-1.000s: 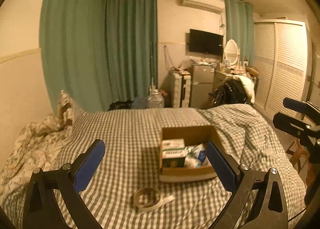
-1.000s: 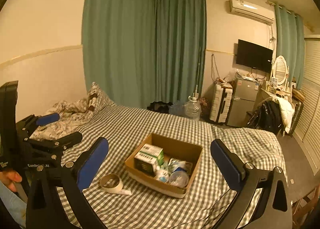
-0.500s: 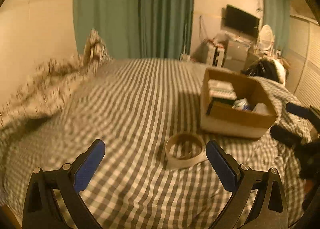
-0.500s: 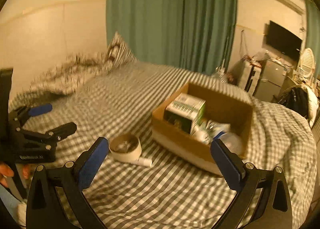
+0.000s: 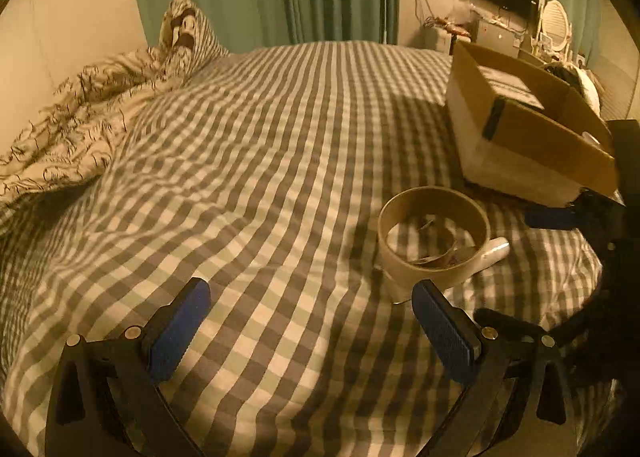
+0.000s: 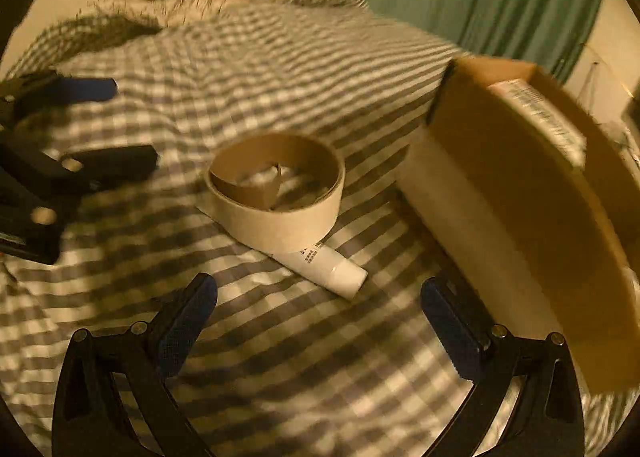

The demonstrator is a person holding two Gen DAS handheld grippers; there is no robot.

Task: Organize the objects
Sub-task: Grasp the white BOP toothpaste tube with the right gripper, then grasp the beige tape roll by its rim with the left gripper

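Both tongs lowered nearer, tape roll (image 6: 276, 193) just ahead of right tongs (image 6: 318, 315), both spread apart

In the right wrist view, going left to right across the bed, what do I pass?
Left gripper → roll of tape → white tube, partly tucked under the tape → cardboard box. All rest on the checkered bedspread except the gripper, held just above it.
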